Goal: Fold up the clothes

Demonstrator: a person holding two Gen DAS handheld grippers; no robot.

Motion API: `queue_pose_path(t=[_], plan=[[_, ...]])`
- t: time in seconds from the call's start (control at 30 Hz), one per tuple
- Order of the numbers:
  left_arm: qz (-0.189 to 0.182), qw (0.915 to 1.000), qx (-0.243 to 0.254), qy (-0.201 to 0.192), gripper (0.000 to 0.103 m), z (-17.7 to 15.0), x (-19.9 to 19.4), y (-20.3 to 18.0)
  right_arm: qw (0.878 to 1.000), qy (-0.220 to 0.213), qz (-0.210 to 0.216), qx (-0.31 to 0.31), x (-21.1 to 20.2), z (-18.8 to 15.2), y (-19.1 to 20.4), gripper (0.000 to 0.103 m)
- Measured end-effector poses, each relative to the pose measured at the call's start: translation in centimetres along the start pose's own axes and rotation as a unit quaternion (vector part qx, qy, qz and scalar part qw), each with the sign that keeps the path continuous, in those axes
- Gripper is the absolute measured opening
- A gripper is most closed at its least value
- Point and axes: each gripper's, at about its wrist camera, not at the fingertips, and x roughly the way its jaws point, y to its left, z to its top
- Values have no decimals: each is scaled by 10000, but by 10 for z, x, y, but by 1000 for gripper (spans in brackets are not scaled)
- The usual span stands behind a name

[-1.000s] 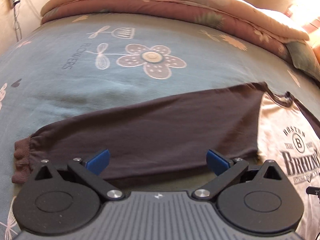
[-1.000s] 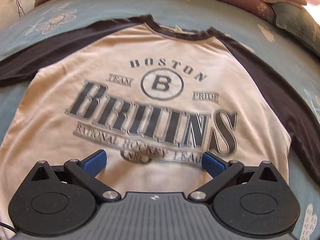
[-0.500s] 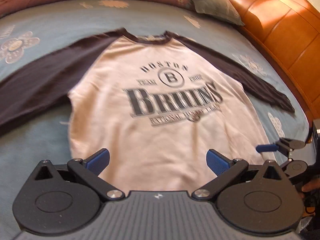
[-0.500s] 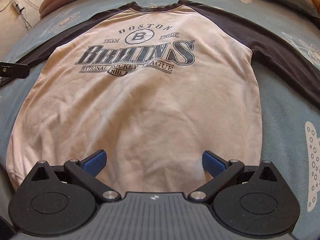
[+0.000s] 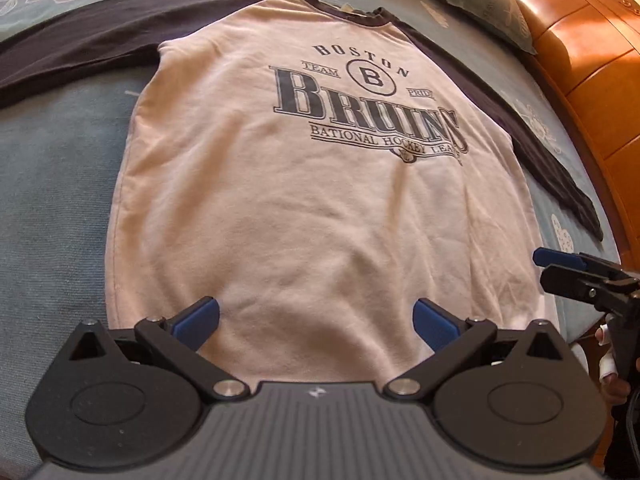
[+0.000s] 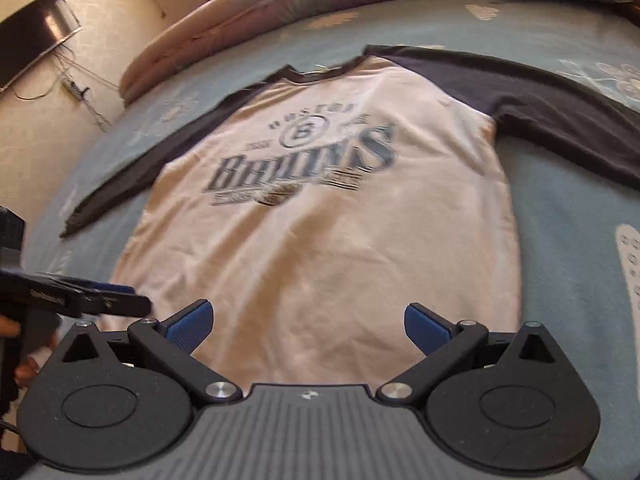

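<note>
Where the shirt (image 5: 320,208) lies flat across the middle of both views, bare blue bedspread (image 5: 52,208) shows along the left of the left wrist view and along the right of the right wrist view, so there is open cloth on either side of the pale body. In the left wrist view the hem runs along the lower middle of the frame, just above the left gripper (image 5: 316,322), whose blue-padded jaws are spread wide with nothing between them but the pale fabric seen beyond. One dark sleeve (image 5: 80,40) stretches to the upper left of that frame, and the other sleeve (image 5: 560,176) runs down the right side to end close to the wooden bed frame (image 5: 592,80). At the right edge of the same view the right gripper (image 5: 568,268) pokes in beside the hem corner, with part of a hand (image 5: 612,364) below it. In the right wrist view the right gripper (image 6: 308,324) also stands with jaws spread and empty just below the hem, and the left gripper (image 6: 92,296) enters at the lower left, near the hem's left corner. That view is blurred. A folded quilt (image 6: 320,4) lies across the top of the frame, and a dark flat screen (image 6: 32,36) hangs on the wall at upper left.
</note>
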Motion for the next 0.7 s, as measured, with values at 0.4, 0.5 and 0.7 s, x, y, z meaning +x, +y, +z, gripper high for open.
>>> queue_pose_path(t=[0.4, 0.5, 0.7], plan=[[-166, 9996, -140, -153, 102, -3, -2, 8, 9982, 36, -244, -545, 25, 6, -5, 103], [-147, 9997, -87, -151, 102, -3, -2, 6, 9994, 121, -257, -191, 11, 4, -21, 103], [-157, 9997, -32, -195, 102, -6, -2, 6, 9991, -10, 419, 61, 6, -2, 7, 103]])
